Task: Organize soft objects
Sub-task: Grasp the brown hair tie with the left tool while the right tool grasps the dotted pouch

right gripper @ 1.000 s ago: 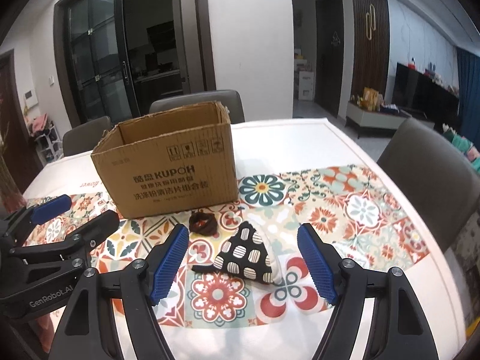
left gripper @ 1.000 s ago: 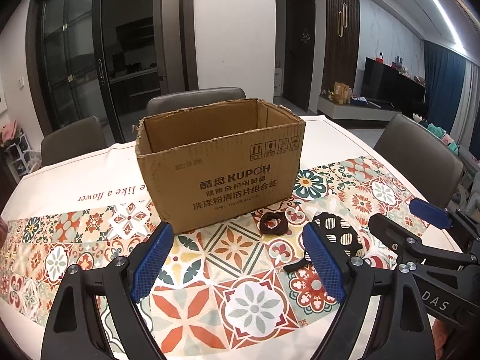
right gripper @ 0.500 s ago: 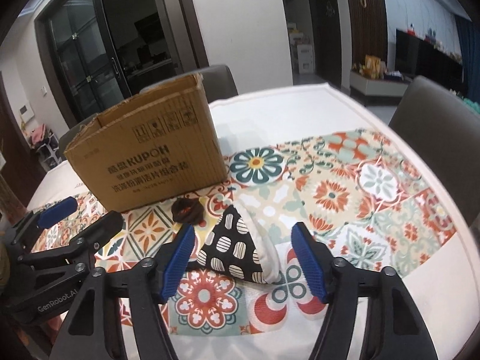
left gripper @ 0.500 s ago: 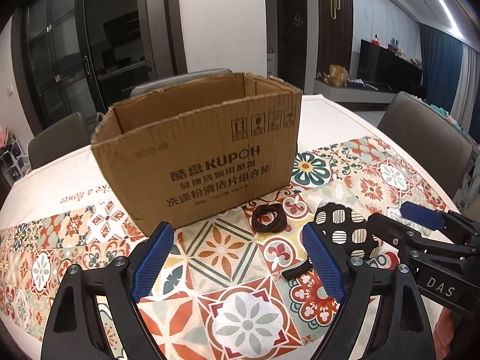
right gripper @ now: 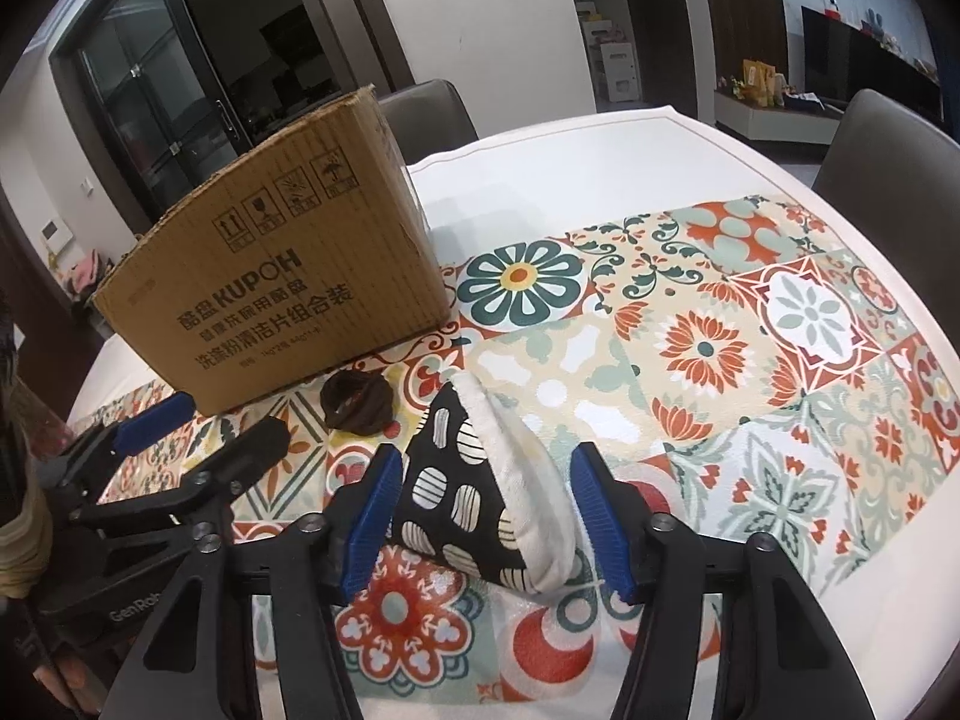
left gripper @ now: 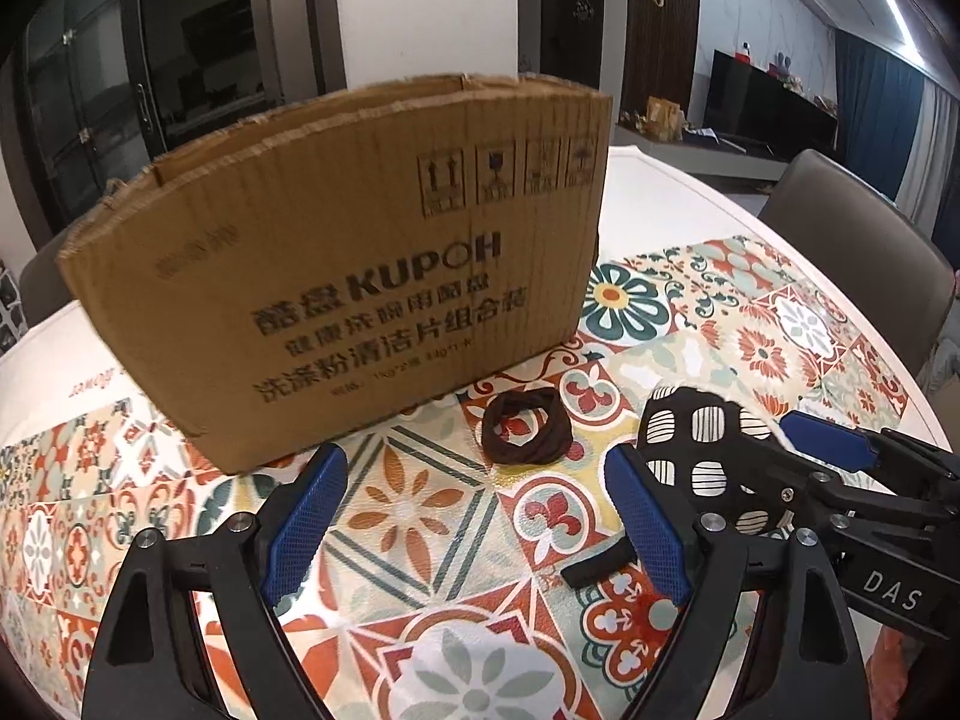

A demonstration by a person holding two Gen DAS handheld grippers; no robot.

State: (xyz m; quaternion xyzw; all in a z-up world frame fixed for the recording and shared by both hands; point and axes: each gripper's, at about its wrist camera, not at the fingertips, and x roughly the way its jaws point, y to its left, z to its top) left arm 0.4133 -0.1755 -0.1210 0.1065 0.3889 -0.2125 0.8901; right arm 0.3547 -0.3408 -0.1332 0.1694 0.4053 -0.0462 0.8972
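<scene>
We have the right gripper [right gripper: 483, 516] straddling the black spotted oven mitt [right gripper: 468, 492] on the patterned tablecloth [right gripper: 780, 360], jaws just closing, pads not yet pressing. Left gripper [left gripper: 474, 516] wide apart, empty, nearing the brown hair tie [left gripper: 525, 426] near the cardboard box [left gripper: 360, 300], likely the destination.

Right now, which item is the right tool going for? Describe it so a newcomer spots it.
Start at the cardboard box on the patterned tablecloth. In front of it, beside a dark brown hair tie, lies a black oven mitt between the right tool's fingers. Only it has white striped dots and a cream lining.
</scene>
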